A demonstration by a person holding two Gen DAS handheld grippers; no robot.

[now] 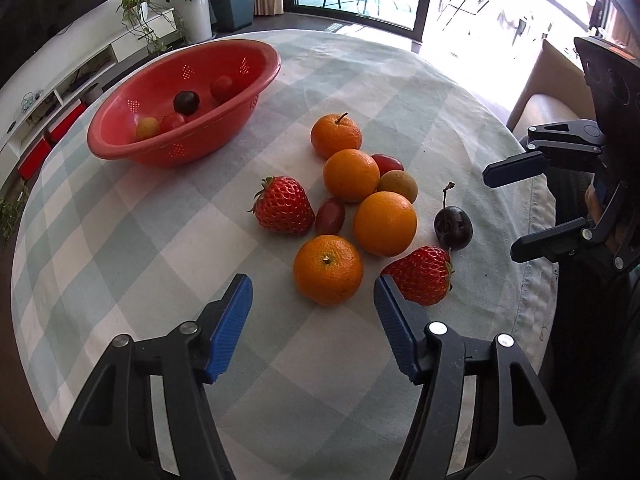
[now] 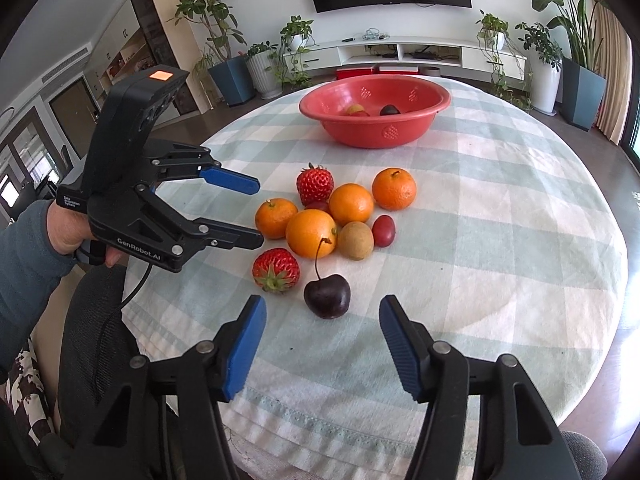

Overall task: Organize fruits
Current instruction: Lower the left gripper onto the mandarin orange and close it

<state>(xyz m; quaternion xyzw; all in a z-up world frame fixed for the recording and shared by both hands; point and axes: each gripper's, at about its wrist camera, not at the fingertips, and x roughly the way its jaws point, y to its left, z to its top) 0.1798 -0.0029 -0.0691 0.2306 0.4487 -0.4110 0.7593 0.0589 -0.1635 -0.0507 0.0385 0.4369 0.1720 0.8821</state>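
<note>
1. Centrally on the checked table [image 1: 120, 240]: four oranges [image 1: 328, 270], two strawberries [image 1: 283, 205], a kiwi [image 2: 355, 240], small red fruits and a dark cherry [image 2: 327, 295] — all loose, clustered together.
2. Upper left of the left wrist view: red basket [image 1: 120, 142] holding a few small fruits, well apart from the cluster.
3. Left hand-held gripper [image 1: 313, 292]: jaws apart, nothing gripped — nearest orange just ahead between the blue pads.
4. Right hand-held gripper [image 2: 322, 306]: jaws apart, empty, with the cherry just ahead of the gap.
</note>
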